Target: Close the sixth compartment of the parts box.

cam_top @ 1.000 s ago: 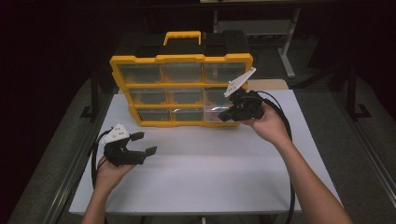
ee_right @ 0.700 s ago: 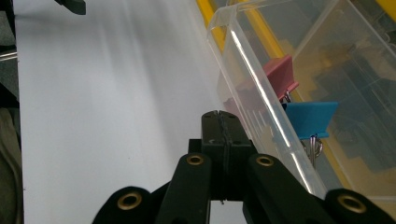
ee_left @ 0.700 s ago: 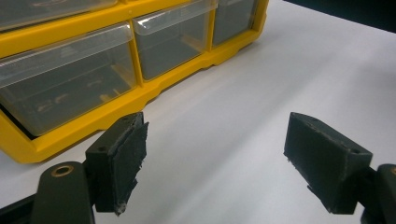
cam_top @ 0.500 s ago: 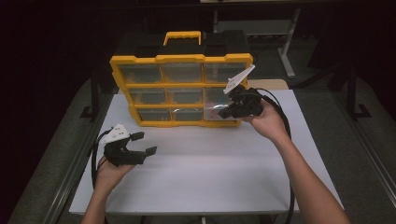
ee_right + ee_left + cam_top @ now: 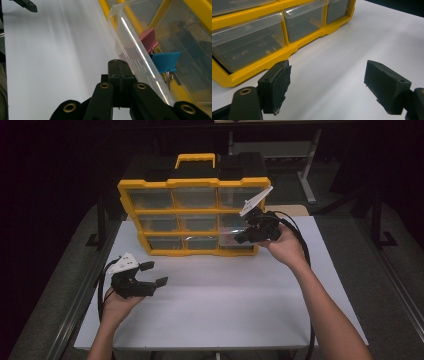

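A yellow organizer (image 5: 195, 182) with clear drawers stands at the back of the white table (image 5: 225, 300). Its bottom right drawer (image 5: 130, 37) is pulled partly out and holds a red binder clip (image 5: 147, 37) and a blue binder clip (image 5: 165, 61). My right gripper (image 5: 120, 65) is shut, nothing between its jaws, and its tip rests against the outside of that drawer's clear front wall. From above, the right gripper (image 5: 239, 240) sits at the organizer's lower right corner. My left gripper (image 5: 155, 274) is held open over the table's left side, empty, in front of the organizer's lower left drawers (image 5: 249, 42).
The organizer has a yellow carry handle (image 5: 195, 157) and a black top. Bare white table stretches in front of it. Cables trail from both grippers along the forearms. Dark floor and table legs lie beyond the table.
The right gripper has shifted slightly up and in toward the organizer's lower right drawer. The left gripper has stayed in place, open.
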### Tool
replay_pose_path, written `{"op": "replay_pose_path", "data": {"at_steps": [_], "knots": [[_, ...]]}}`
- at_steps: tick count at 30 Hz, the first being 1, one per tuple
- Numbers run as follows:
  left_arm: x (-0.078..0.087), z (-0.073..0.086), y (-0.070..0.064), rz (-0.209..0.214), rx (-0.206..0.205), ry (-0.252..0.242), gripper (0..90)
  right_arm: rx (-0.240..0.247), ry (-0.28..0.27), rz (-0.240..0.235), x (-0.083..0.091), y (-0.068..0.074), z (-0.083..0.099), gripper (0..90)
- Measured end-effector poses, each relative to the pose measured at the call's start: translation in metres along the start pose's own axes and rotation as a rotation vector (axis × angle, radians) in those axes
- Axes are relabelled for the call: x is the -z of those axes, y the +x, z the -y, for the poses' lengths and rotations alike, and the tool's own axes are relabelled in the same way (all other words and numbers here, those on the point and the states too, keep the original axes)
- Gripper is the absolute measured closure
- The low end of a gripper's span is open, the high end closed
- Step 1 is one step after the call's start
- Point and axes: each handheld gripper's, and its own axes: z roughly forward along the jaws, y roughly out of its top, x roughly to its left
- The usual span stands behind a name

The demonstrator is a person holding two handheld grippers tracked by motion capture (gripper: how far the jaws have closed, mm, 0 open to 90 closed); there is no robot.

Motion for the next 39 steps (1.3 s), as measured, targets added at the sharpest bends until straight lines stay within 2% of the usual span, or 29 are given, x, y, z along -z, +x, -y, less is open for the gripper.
{"op": "replay_pose_path", "data": {"at_steps": [4,14,18,24,26,30,37,39], "knots": [[0.0,0.0,0.0,0.001,0.007,-0.003,20.8,-0.024,-0.008,-0.002,0.0,-0.004,0.0,88.9],[0.0,0.0,0.0,0.0,0.005,-0.006,20.8,-0.028,-0.001,0.021,-0.001,-0.009,-0.004,88.9],[0.0,0.0,0.0,0.0,0.006,-0.012,20.8,-0.053,-0.012,0.024,0.0,-0.013,-0.002,88.9],[0.0,0.0,0.0,-0.001,0.006,-0.014,20.8,-0.061,-0.024,0.035,0.002,-0.021,0.002,88.9],[0.001,0.0,0.0,0.0,0.004,-0.008,20.8,-0.095,-0.026,0.046,0.005,-0.022,0.002,88.9],[0.0,0.0,0.0,0.0,0.005,-0.008,20.8,-0.112,-0.024,0.055,0.005,-0.027,0.003,88.9],[0.0,0.0,0.0,0.0,0.004,-0.007,20.8,-0.123,-0.025,0.069,0.008,-0.031,0.004,88.9],[0.0,0.0,0.0,0.001,0.004,-0.006,20.8,-0.113,-0.023,0.079,0.007,-0.031,0.003,88.9]]}}
